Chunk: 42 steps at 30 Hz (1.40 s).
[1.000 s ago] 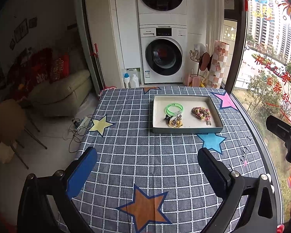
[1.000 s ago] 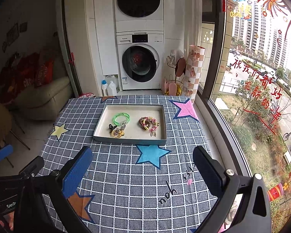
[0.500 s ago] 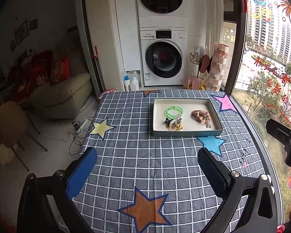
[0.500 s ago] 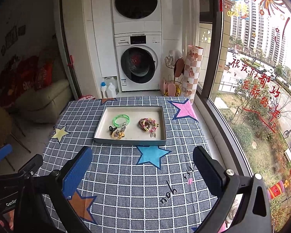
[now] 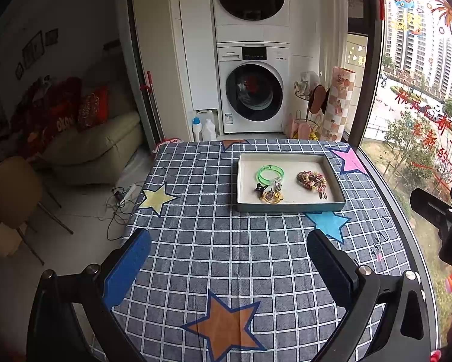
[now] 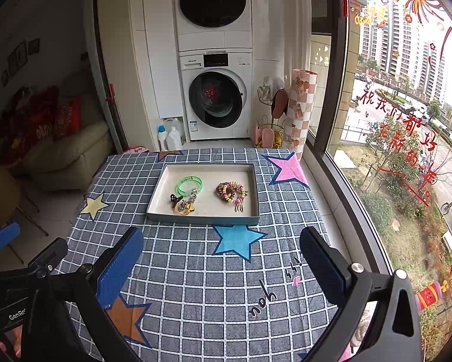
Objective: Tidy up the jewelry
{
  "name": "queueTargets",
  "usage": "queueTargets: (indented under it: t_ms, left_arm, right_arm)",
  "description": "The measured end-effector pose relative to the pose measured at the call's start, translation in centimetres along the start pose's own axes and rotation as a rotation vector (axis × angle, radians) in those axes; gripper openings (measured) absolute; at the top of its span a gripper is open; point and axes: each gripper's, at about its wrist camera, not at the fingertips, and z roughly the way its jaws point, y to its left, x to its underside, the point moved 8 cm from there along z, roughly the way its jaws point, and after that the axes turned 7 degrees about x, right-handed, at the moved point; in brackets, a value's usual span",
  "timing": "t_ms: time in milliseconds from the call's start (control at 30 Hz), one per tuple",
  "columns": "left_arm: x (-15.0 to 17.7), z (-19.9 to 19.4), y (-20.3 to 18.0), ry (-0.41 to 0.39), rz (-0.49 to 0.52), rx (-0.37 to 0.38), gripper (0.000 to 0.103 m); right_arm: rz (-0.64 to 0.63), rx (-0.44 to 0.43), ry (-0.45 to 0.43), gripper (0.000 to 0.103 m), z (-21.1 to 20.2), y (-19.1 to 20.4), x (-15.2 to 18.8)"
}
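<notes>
Checked star-print worktop (image 5: 226,241), shallow tray (image 5: 289,207) at its far side, left tongs (image 5: 229,253) and right tongs (image 6: 221,252) both spread wide, empty, near the front edge, beaded bracelets (image 6: 231,192) right in tray, green bangles (image 6: 189,184) left, charm cluster (image 6: 183,205) just below them

Tablecloth (image 5: 226,250): woven cloth, matt, denim-like grain, printed grid and stars.
Tray (image 5: 290,207): smooth matt walls, pale matt floor; card or plastic, cannot tell.
Green bangles (image 5: 270,173): translucent glossy plastic.
Beaded bracelets (image 5: 312,180): small glossy beads.
Charm cluster (image 5: 271,193): shiny, gold-toned bits, looks metal.
Left gripper (image 5: 229,259): black matt plastic arms, blue ribbed rubbery pads, bright metal bolts.
Right gripper (image 6: 221,256): same finish.
Washing machine (image 6: 216,96): glossy white shell, dark glass door.
</notes>
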Motion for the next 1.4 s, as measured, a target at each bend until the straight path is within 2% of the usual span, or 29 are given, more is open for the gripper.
queueTargets:
  t_ms: [1400]
  left_arm:
    - [-0.24,-0.33,0.08,-0.003,0.004,-0.002,0.103]
  right_arm:
    - [-0.008,-0.011,0.000,0.103,0.18,0.05,-0.10]
